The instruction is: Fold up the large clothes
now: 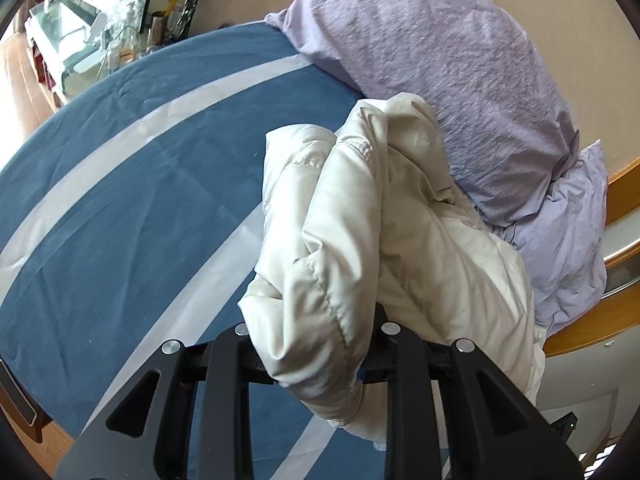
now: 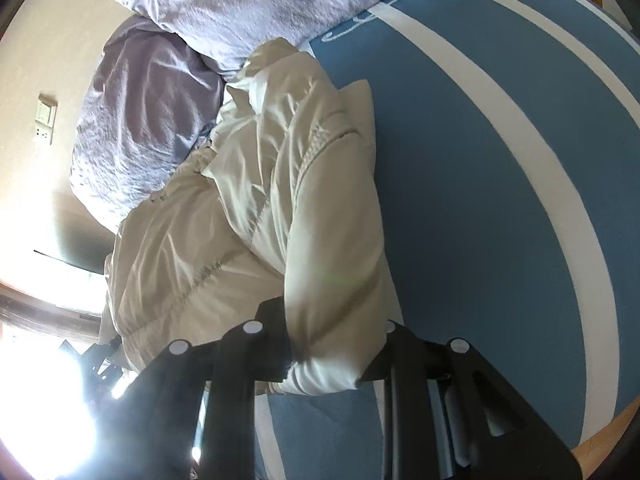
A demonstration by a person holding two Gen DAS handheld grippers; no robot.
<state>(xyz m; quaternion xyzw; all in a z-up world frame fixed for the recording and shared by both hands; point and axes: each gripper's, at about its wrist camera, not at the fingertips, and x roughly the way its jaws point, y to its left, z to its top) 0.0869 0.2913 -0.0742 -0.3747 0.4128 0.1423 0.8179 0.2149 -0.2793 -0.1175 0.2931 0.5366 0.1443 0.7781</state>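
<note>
A cream padded jacket point(image 1: 360, 216) hangs bunched over the blue bed sheet point(image 1: 140, 184), held up by both grippers. My left gripper point(image 1: 316, 344) is shut on a thick fold of the jacket; the fabric hides its fingertips. In the right wrist view the same cream jacket point(image 2: 248, 208) stretches away toward the pillows, and my right gripper point(image 2: 328, 356) is shut on its near edge. The jacket's far end rests against the lilac pillows.
Two lilac pillows point(image 1: 460, 72) lie stacked at the head of the bed by a beige wall. The blue sheet has white stripes point(image 2: 516, 128). A cluttered glass cabinet point(image 1: 76, 32) stands beyond the bed's far side. A wooden bed frame point(image 1: 600, 320) runs along the right.
</note>
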